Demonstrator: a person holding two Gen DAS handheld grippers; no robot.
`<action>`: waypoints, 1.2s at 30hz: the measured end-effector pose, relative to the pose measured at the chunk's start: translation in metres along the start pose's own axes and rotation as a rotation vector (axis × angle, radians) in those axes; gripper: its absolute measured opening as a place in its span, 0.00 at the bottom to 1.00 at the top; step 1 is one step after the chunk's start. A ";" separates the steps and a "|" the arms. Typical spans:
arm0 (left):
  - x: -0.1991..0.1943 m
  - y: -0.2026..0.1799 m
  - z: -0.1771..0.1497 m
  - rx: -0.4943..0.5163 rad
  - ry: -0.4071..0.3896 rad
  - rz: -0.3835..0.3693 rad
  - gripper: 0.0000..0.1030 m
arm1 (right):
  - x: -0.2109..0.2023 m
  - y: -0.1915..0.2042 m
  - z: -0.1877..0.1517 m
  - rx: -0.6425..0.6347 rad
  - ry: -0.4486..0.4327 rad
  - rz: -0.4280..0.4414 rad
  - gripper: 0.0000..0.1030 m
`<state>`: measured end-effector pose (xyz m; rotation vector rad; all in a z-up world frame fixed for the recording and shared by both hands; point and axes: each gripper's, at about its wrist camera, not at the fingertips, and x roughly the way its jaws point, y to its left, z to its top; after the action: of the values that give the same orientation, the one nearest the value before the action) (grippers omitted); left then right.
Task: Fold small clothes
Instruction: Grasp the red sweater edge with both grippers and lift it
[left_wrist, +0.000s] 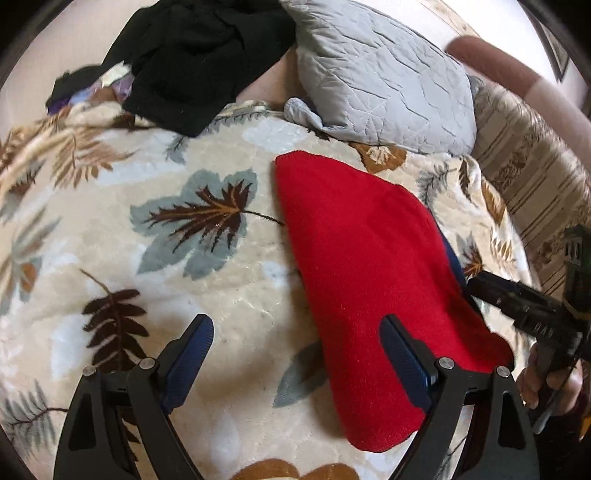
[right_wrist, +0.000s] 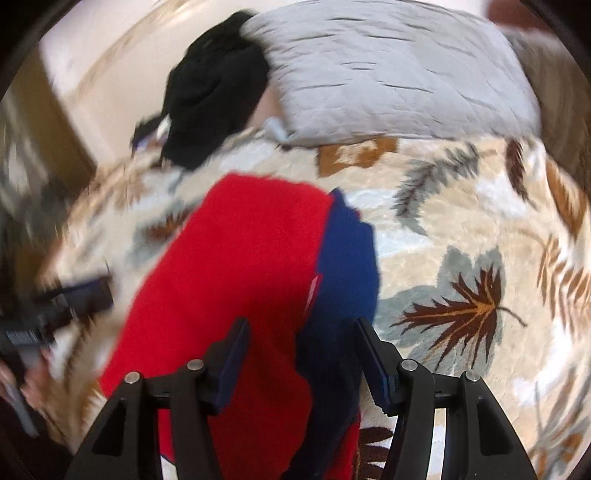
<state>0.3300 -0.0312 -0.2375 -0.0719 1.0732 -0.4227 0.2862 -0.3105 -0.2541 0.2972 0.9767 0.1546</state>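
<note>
Left wrist | leaf-print blanket (left_wrist: 221, 295), grey pillow (left_wrist: 380, 85) | both grippers released

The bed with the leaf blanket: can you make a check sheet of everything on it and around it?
Surface: leaf-print blanket covering the bed.
Job's things: red garment lying flat, blue part along one side.
Clutter: black clothes pile and grey pillow at the far edge.
Grippers: left gripper open, one finger over the red garment, holding nothing; right gripper open above the garment, nothing pinched.
Cables: nothing seen.
Surroundings: striped upholstery beside the bed; pale wall behind; rest blurred.
</note>
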 end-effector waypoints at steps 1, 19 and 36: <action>0.001 0.002 0.000 -0.013 0.006 -0.019 0.89 | -0.001 -0.010 0.002 0.050 -0.002 0.033 0.66; 0.038 -0.012 -0.005 -0.048 0.131 -0.264 0.89 | 0.062 -0.086 -0.002 0.485 0.179 0.439 0.71; 0.060 -0.016 0.001 -0.148 0.108 -0.362 0.82 | 0.080 -0.039 0.001 0.329 0.154 0.485 0.80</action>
<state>0.3502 -0.0684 -0.2829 -0.3828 1.2004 -0.6778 0.3316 -0.3272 -0.3294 0.8348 1.0688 0.4652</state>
